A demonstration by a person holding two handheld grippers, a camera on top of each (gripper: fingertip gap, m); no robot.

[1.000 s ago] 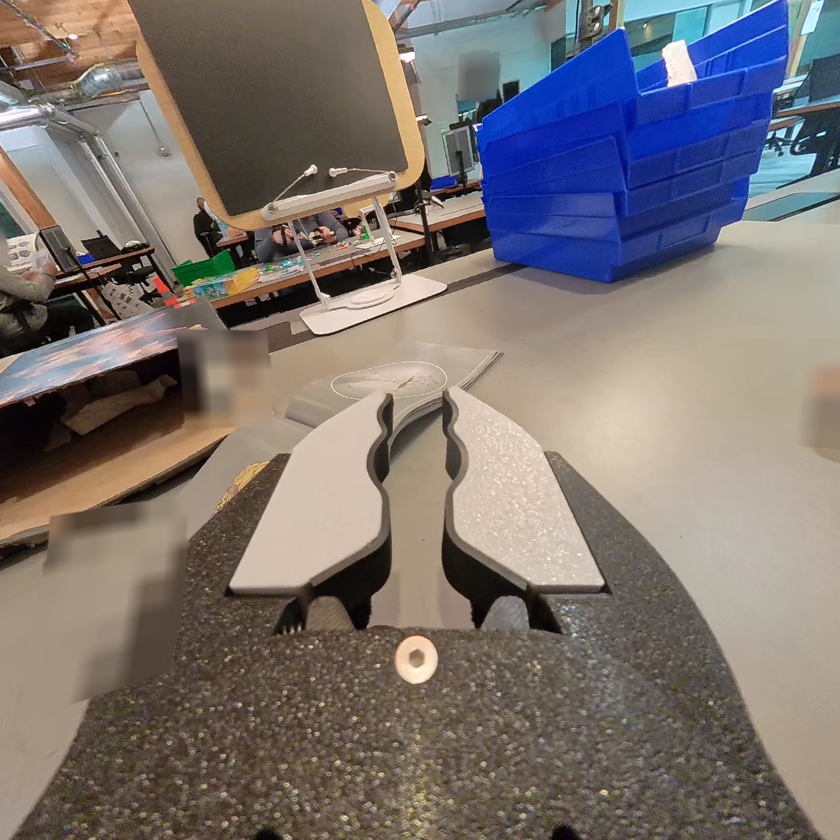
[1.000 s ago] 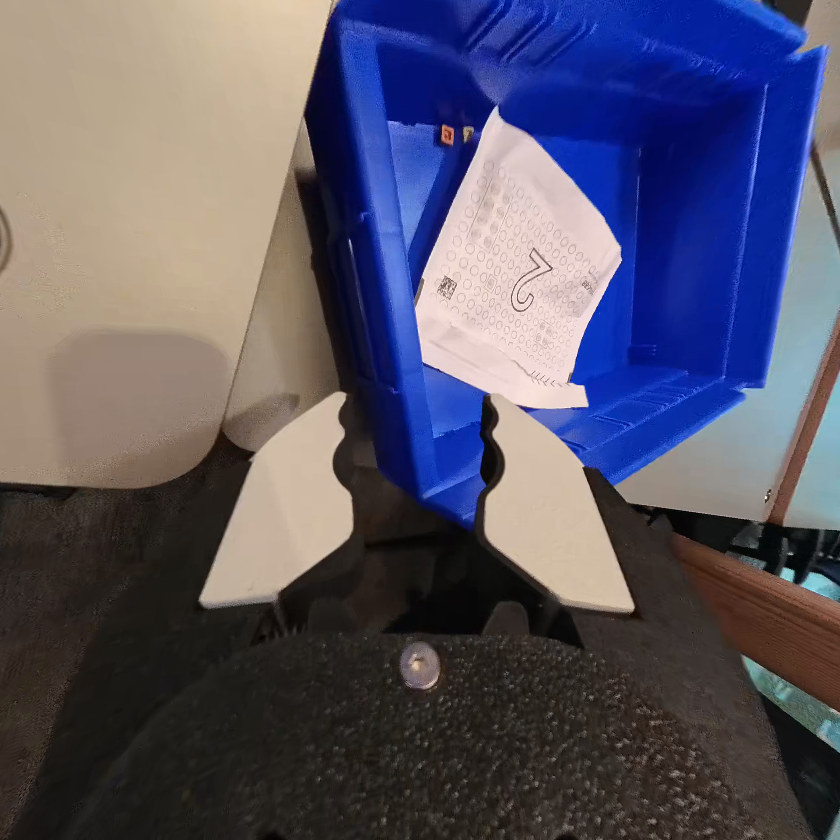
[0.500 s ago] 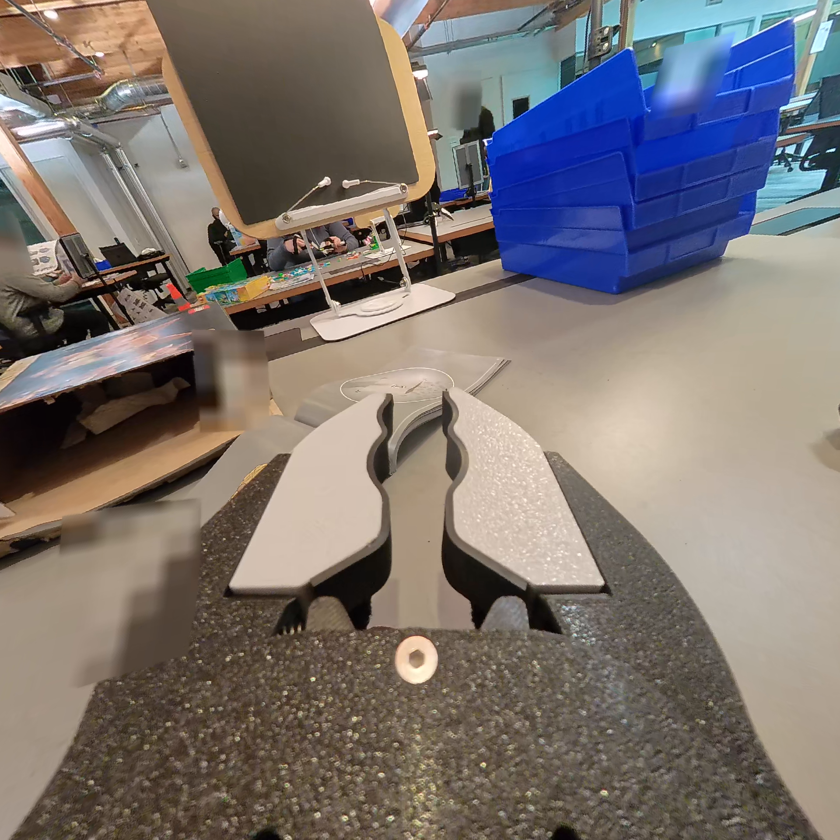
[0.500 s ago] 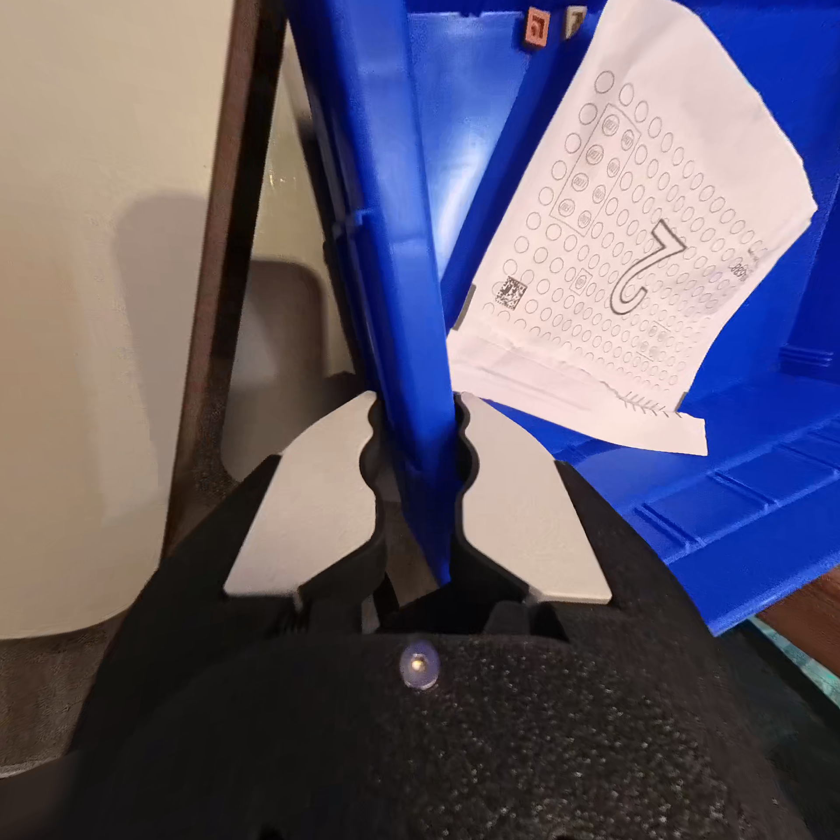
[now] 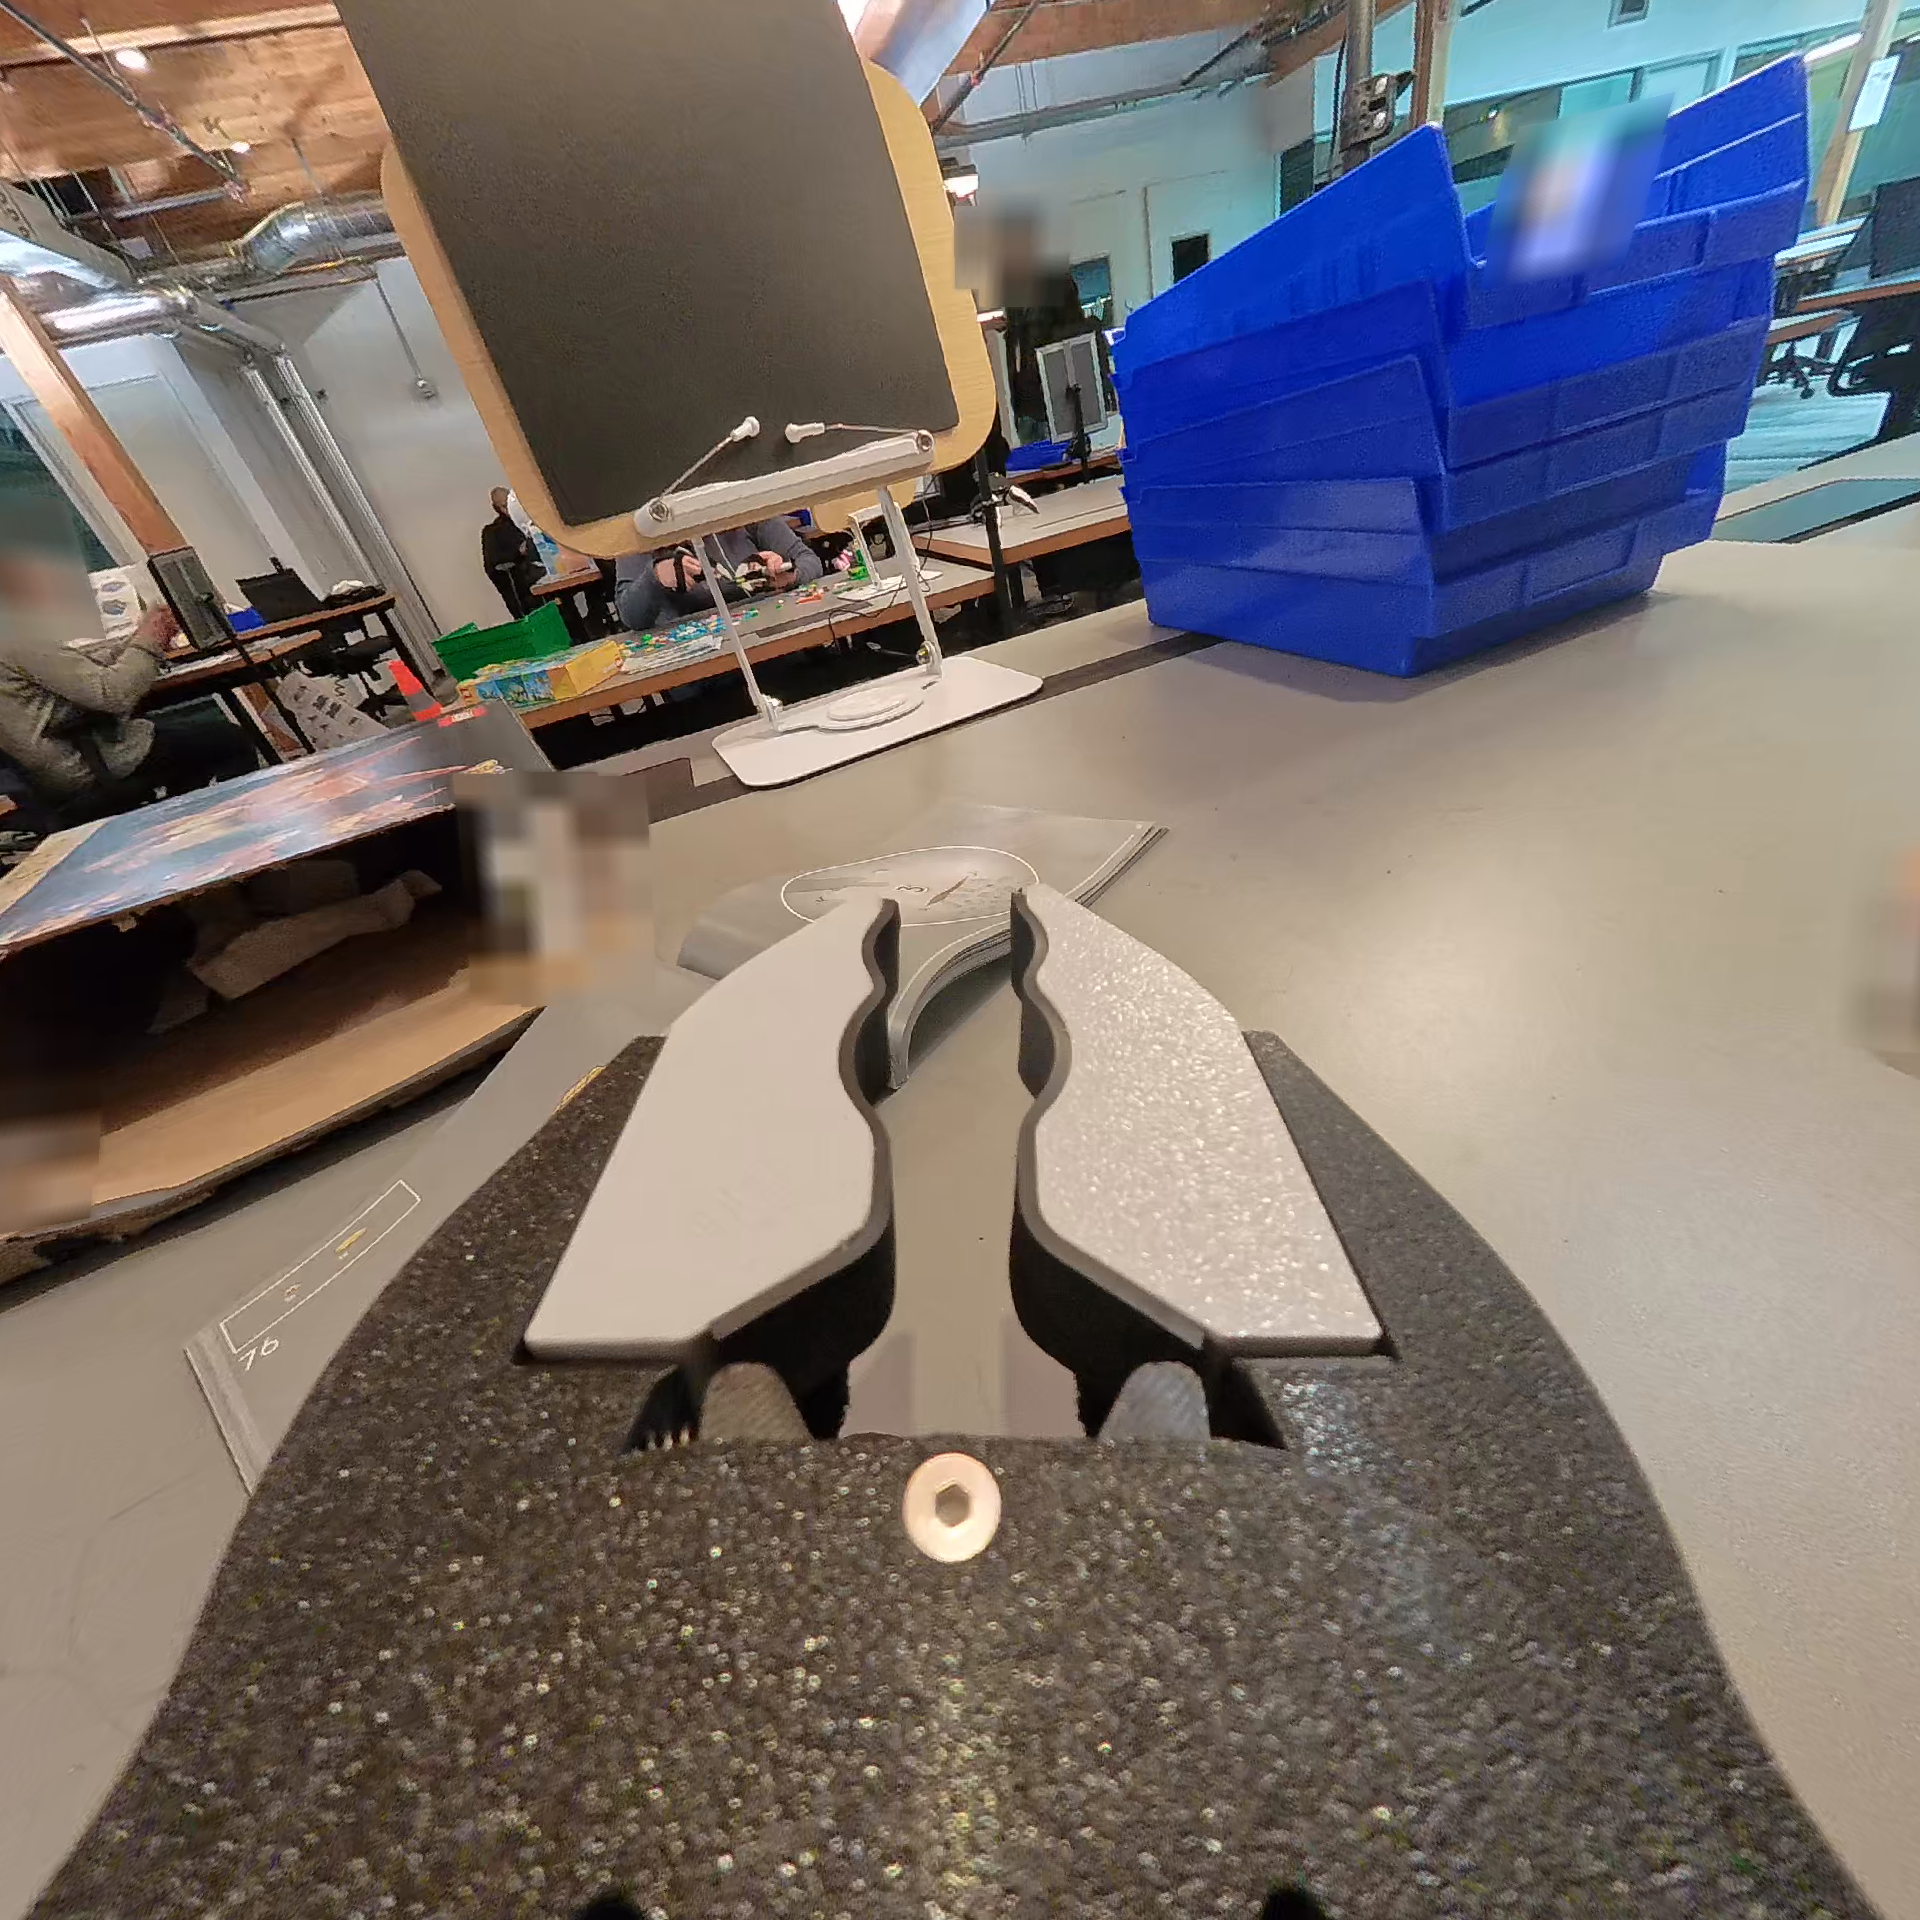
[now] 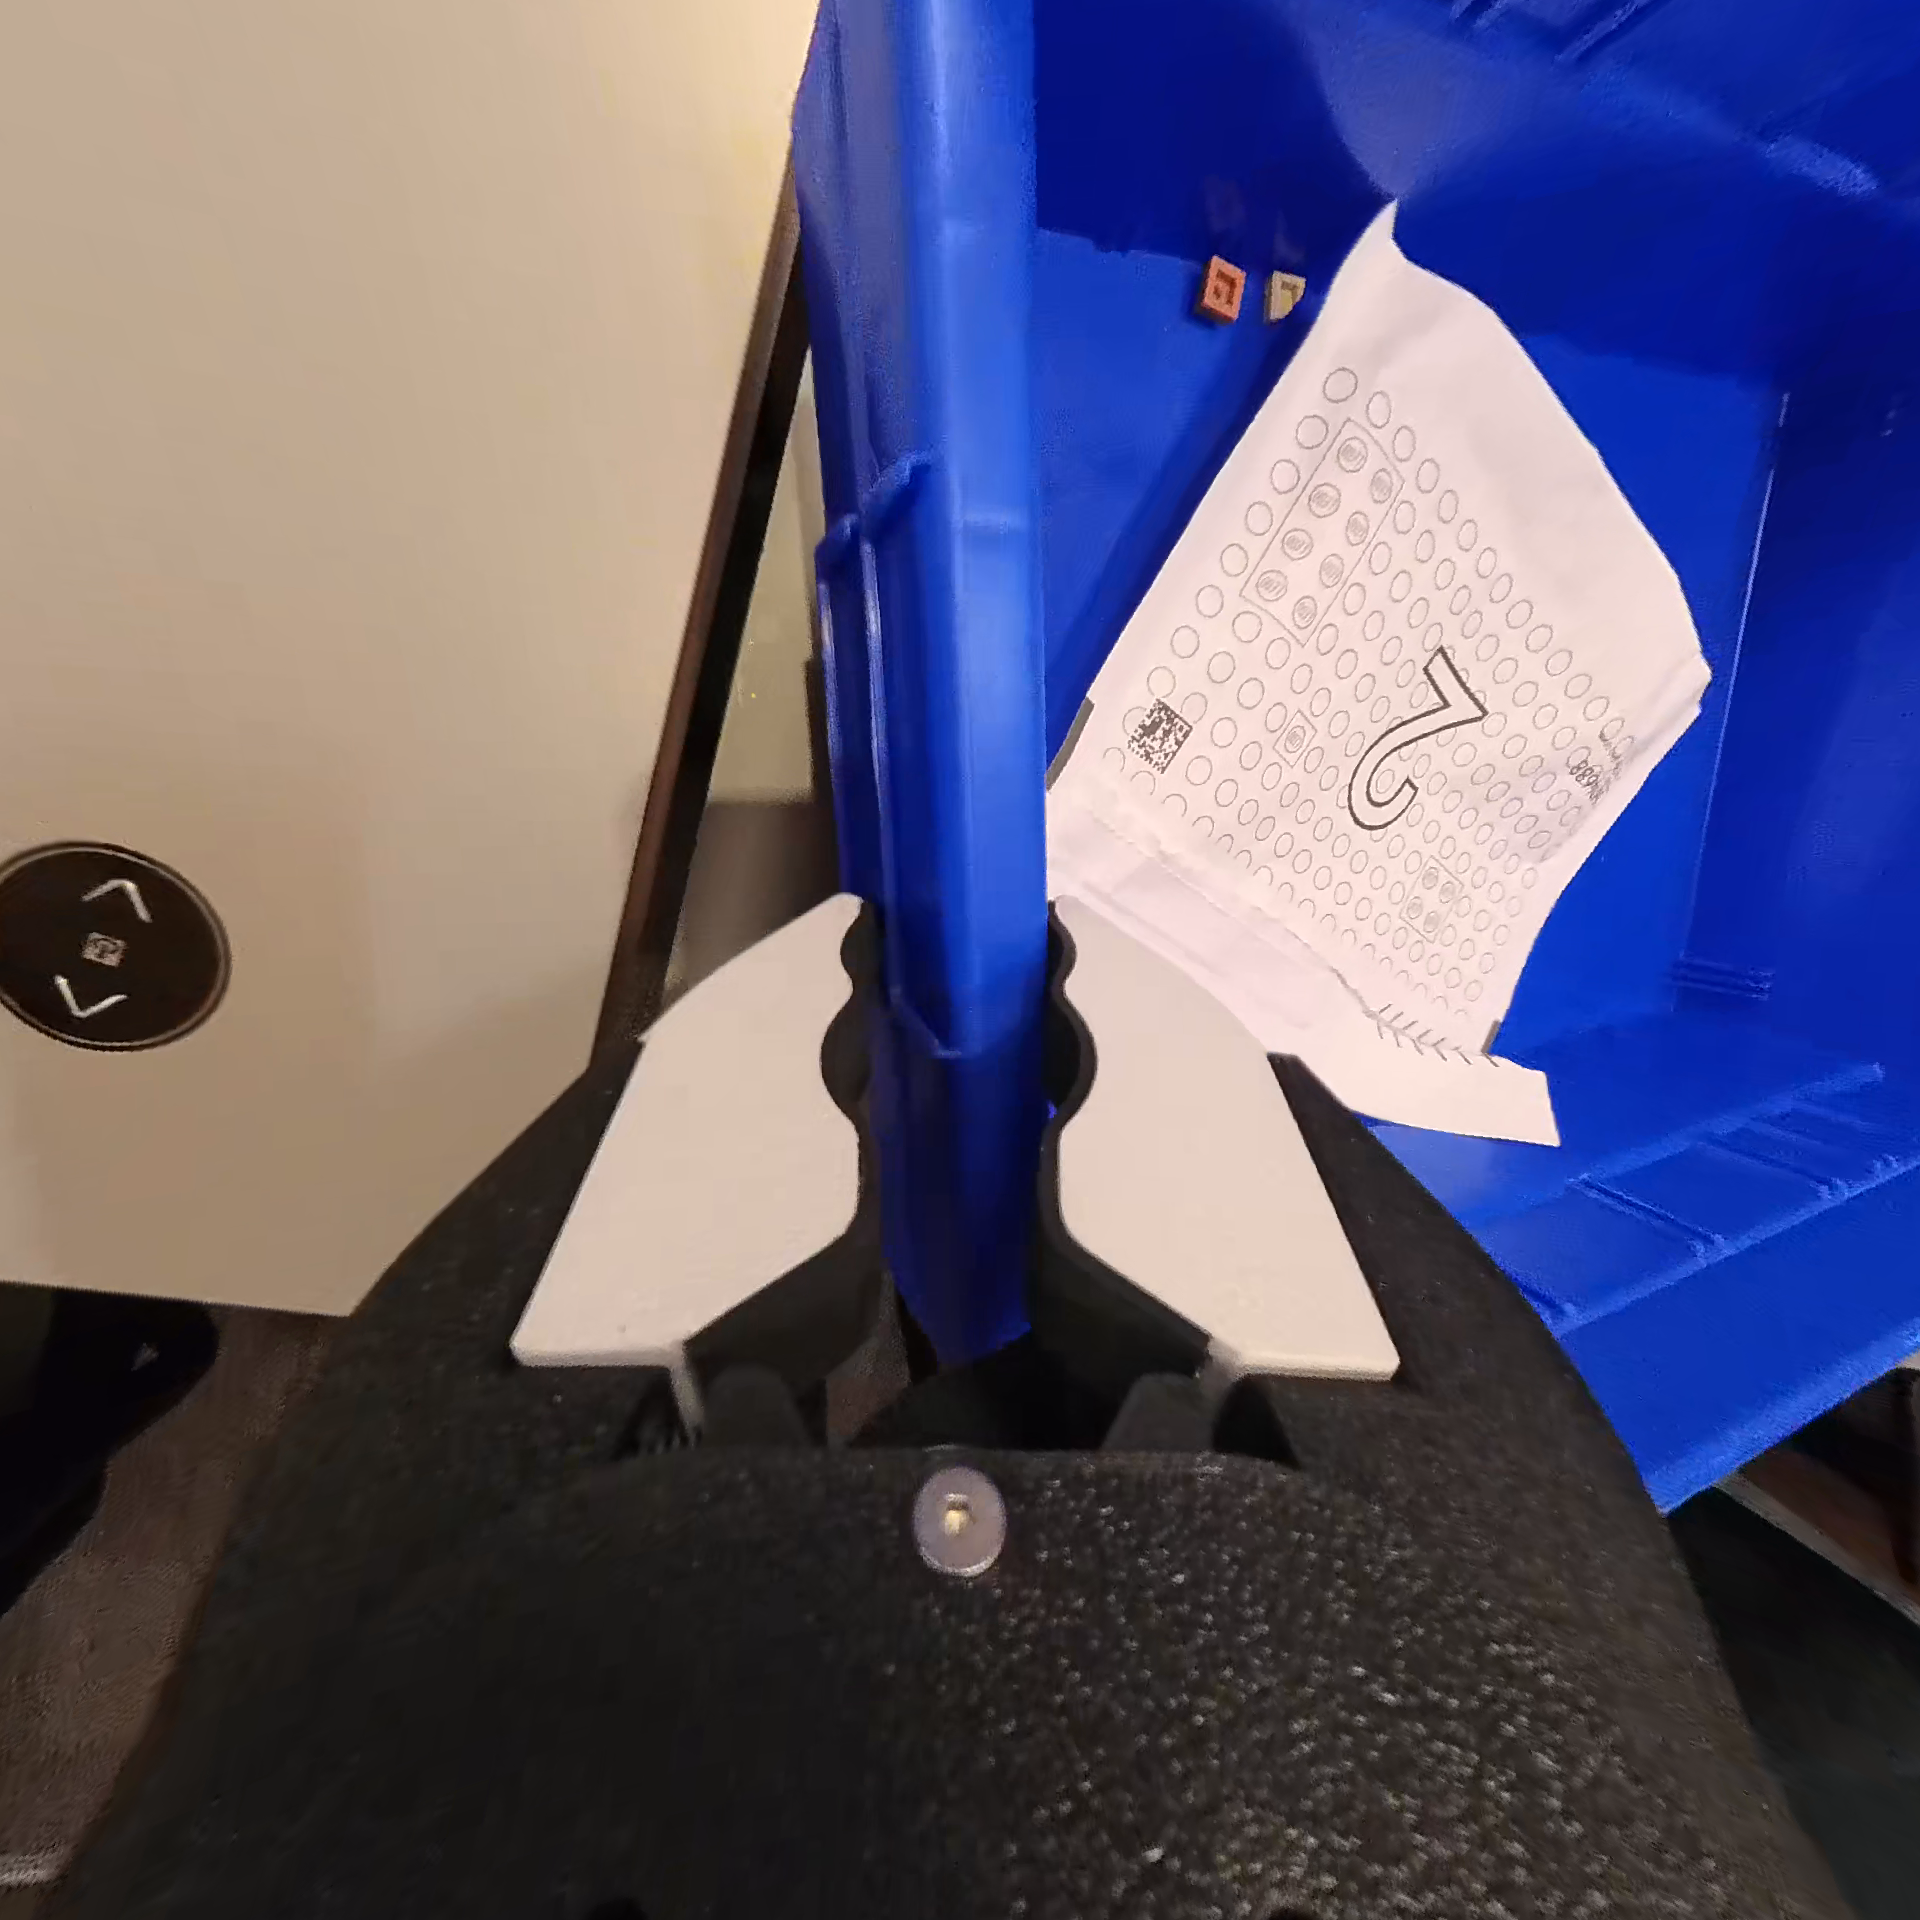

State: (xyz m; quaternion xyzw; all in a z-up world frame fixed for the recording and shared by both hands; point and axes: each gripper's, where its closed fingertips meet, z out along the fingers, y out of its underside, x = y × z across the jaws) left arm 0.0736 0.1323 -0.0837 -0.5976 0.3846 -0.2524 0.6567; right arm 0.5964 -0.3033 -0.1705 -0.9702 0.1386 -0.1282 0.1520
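Blue plastic fills the grip of the right gripper [image 6: 961,935]: its two grey fingers [image 6: 727,1122] press from both sides on the upright side wall of a blue bin [image 6: 935,623], which rises through the middle of the right wrist view and opens out toward the upper right. Inside the bin a white printed paper bag [image 6: 1403,675] leans against the far wall, and two small pieces, one reddish [image 6: 1221,293] and one grey [image 6: 1285,295], sit near the top centre. To the left of the bin lies a pale tabletop [image 6: 364,520] with a round black control button [image 6: 109,945] at the left edge.

The bin looks stiff and light, its smooth wall likely somewhat slippery; the thick rim seems the soundest place to hold, as a thin wall could flex.

The left gripper [image 5: 951,914] hangs low over a grey table [image 5: 1455,935], its fingers [image 5: 1143,1091] standing slightly apart with nothing pinched. Just beyond their tips lies a grey booklet [image 5: 935,862]. Farther back stand a tilted dark board on a white stand [image 5: 665,260], a stack of blue bins [image 5: 1434,447] at the upper right, and an open cardboard box [image 5: 208,935] at the left.
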